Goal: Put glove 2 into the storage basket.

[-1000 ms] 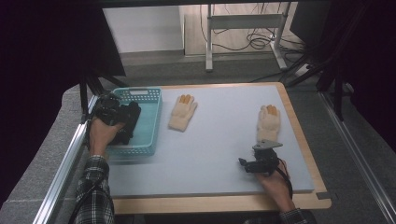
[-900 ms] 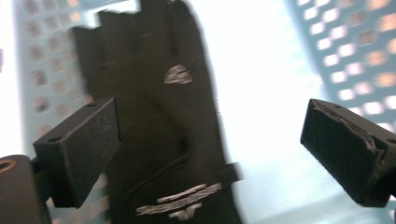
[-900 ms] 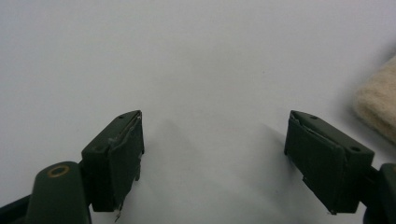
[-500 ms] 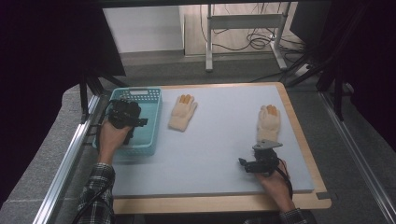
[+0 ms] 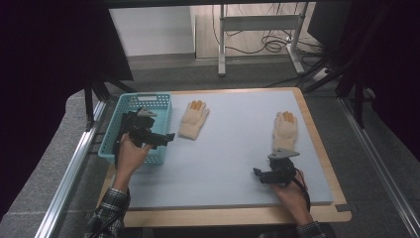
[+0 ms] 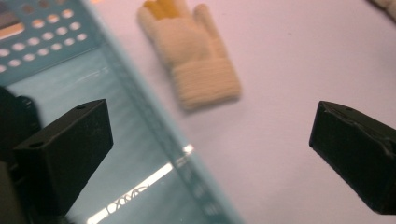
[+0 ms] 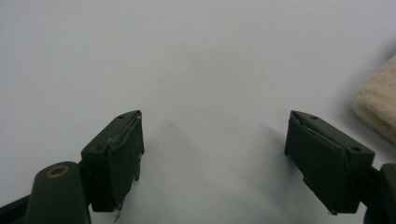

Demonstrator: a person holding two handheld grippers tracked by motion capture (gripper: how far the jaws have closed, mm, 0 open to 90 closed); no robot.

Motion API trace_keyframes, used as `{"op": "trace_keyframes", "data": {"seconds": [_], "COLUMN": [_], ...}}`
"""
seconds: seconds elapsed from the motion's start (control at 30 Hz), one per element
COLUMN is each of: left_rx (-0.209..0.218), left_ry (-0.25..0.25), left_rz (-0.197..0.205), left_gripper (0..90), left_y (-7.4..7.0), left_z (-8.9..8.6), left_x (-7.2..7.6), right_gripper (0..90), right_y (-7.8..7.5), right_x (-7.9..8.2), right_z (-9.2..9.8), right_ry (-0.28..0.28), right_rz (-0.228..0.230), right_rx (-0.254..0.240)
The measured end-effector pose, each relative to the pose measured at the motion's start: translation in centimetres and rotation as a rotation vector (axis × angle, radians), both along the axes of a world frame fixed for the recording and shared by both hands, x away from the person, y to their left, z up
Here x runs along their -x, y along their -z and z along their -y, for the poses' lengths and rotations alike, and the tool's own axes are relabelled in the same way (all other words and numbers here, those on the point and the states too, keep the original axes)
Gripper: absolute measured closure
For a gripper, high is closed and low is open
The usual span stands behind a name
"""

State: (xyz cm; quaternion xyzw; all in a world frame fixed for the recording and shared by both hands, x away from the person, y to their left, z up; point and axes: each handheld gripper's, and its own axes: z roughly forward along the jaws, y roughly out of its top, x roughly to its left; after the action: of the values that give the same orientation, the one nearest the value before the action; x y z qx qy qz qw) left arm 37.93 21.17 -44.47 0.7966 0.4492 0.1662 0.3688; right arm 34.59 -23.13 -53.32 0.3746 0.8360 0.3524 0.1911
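Observation:
Two cream knit gloves with orange fingertips lie on the pale blue mat [image 5: 228,153]. One glove [image 5: 194,120] [image 6: 194,51] is just right of the teal basket [image 5: 143,101]; the other glove [image 5: 285,130] lies near the mat's right side. My left gripper [image 5: 166,138] [image 6: 210,121] hovers over the basket's right wall [image 6: 154,126], pointing toward the nearer glove. Its jaws have just been opening and hold nothing. My right gripper [image 5: 258,174] [image 7: 215,135] rests low over bare mat near the front, open and empty, with a glove's cuff [image 7: 378,107] at its right edge.
The basket's floor looks bare where it can be seen. A wooden table border [image 5: 237,215] frames the mat, with metal rails [image 5: 69,178] on the left. A metal stand and cables [image 5: 257,34] sit on the floor beyond the table.
My left hand has moved right across the basket, from its left part to its right wall, nearer the glove. The right hand has stayed put.

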Motion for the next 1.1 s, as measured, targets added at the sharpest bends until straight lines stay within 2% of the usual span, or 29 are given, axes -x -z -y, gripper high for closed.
{"op": "trace_keyframes", "data": {"seconds": [0.13,0.23,0.3,0.33,0.4,0.47,0.53,0.57,0.67,0.87,1.1], "left_rx": [-0.005,0.006,0.010,0.014,0.018,0.028,0.028,0.033,0.033,0.025,-0.026], "left_ry": [0.031,0.091,0.105,0.138,0.149,0.180,0.188,0.202,0.209,0.221,0.210], "left_rz": [0.017,0.032,0.033,0.038,0.041,0.042,0.043,0.038,0.031,0.006,-0.010], "left_gripper": [0.0,0.0,0.0,0.0,0.0,0.0,0.0,0.0,0.0,0.0,0.0], "left_y": [0.3,1.0,1.2,1.5,1.7,2.4,2.7,3.7,4.4,6.7,8.9], "left_z": [1.4,3.0,3.4,4.3,4.7,5.9,6.3,7.0,7.3,8.1,8.3], "left_x": [1.0,2.4,2.7,3.4,3.8,4.7,5.0,5.6,5.8,6.5,6.9], "right_gripper": [19.3,19.3,19.3,19.3,19.3,19.3,19.3,19.3,19.3,19.2,19.2], "right_y": [0.0,0.0,0.0,0.0,0.0,0.0,0.0,0.0,0.0,0.0,0.0], "right_x": [0.0,0.0,0.0,0.0,0.0,0.0,0.0,0.0,0.0,0.0,0.0], "right_z": [0.0,0.0,0.0,0.0,0.0,0.0,0.0,0.0,0.0,0.0,0.0], "right_ry": [0.001,0.000,0.000,0.001,0.001,0.001,0.001,0.001,0.001,0.001,0.002], "right_rz": [0.000,0.000,0.001,0.002,0.001,0.001,0.001,0.001,0.001,0.001,-0.001], "right_rx": [-0.001,0.000,0.001,0.001,0.001,0.000,0.001,0.001,0.001,0.001,-0.001]}}
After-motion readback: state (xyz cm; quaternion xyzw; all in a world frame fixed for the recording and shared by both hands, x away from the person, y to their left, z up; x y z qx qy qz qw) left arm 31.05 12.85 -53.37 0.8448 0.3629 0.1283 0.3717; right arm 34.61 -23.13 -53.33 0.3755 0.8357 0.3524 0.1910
